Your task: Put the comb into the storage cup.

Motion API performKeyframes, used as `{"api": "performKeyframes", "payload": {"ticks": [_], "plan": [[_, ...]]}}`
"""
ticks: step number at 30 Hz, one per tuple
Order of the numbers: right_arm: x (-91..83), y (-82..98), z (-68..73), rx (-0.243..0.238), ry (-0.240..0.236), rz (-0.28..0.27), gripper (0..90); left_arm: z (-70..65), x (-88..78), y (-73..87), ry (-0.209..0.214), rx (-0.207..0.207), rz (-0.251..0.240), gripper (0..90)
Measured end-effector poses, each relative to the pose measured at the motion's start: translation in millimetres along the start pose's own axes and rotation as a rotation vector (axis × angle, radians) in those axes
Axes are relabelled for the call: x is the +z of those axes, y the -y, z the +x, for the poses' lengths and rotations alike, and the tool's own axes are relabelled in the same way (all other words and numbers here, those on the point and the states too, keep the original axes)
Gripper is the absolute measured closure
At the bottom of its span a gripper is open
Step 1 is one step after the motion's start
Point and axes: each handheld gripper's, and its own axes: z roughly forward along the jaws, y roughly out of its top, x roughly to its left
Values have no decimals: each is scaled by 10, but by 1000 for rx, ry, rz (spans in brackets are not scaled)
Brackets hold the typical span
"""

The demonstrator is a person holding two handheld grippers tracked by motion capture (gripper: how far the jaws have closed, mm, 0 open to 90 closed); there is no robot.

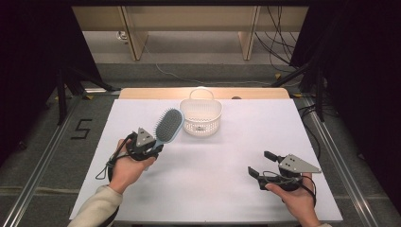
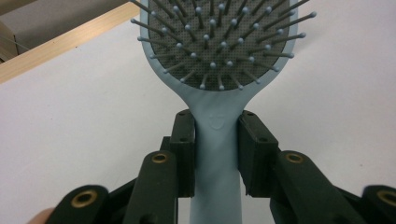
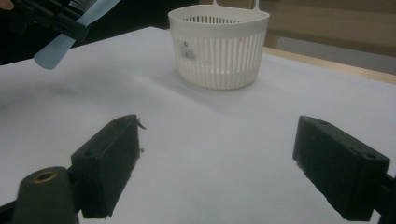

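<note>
White tabletop under bright light, a wooden strip along its far edge, grey floor and dark curtains around, cables trailing off at the back right. The left gripper has its jaws clamped on the neck of the pale blue hairbrush, bristles up, lifted over the left half, just left of the white basket near the far edge. The right gripper sits wide open, holding nothing, by the near right corner. The brush's handle end is hidden behind the hand.
</note>
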Motion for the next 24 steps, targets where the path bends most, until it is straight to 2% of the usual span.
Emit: {"api": "performKeyframes", "payload": {"ticks": [24], "plan": [[1,1,-1,4,1,-1,156,3,0,-73,-2,-15,-38,696]]}}
